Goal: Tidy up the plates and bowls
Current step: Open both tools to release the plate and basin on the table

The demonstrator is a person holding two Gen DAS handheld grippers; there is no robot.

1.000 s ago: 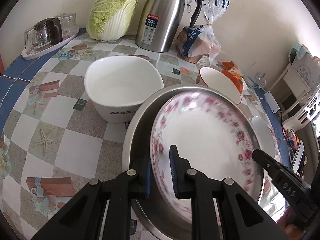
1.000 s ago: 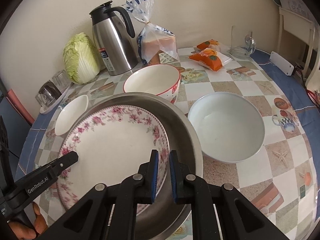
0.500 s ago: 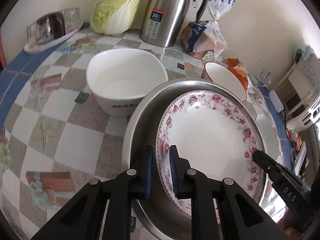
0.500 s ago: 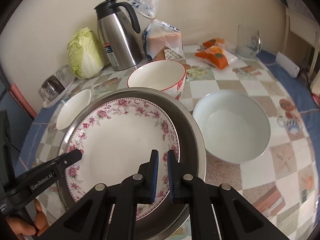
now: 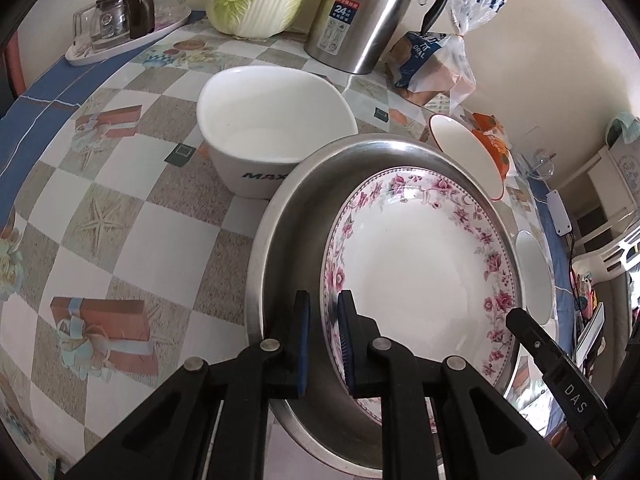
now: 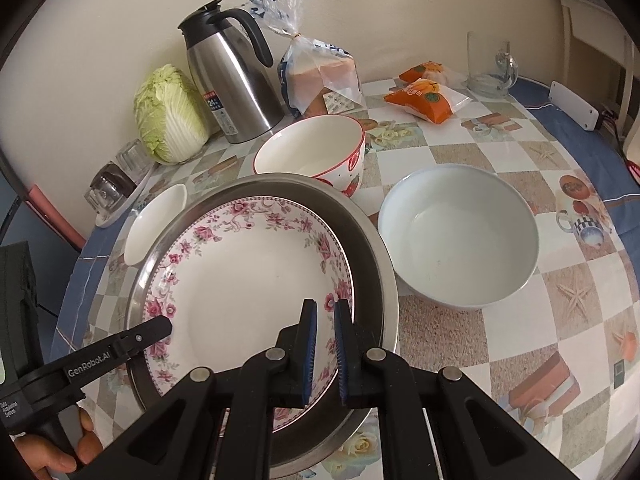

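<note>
A floral-rimmed plate point(image 5: 420, 276) point(image 6: 240, 276) lies inside a wide steel basin point(image 5: 292, 240) point(image 6: 372, 264). My left gripper point(image 5: 323, 334) is shut on the plate's near rim, seen in the left wrist view. My right gripper point(image 6: 325, 336) is shut on the opposite rim. Each gripper shows as a black arm in the other's view. A white square bowl point(image 5: 272, 136), a red-rimmed bowl point(image 6: 316, 152) and a pale round bowl point(image 6: 460, 240) stand around the basin.
A steel thermos jug point(image 6: 232, 80), a cabbage point(image 6: 168, 116), bagged bread point(image 6: 320, 72), orange snack packs point(image 6: 428, 96), a glass mug point(image 6: 490, 64) and a tray of glasses point(image 5: 124, 20) line the back of the checked tablecloth.
The plate has come down from a tilt to lie flatter in the basin. Both grippers keep their hold on its rim.
</note>
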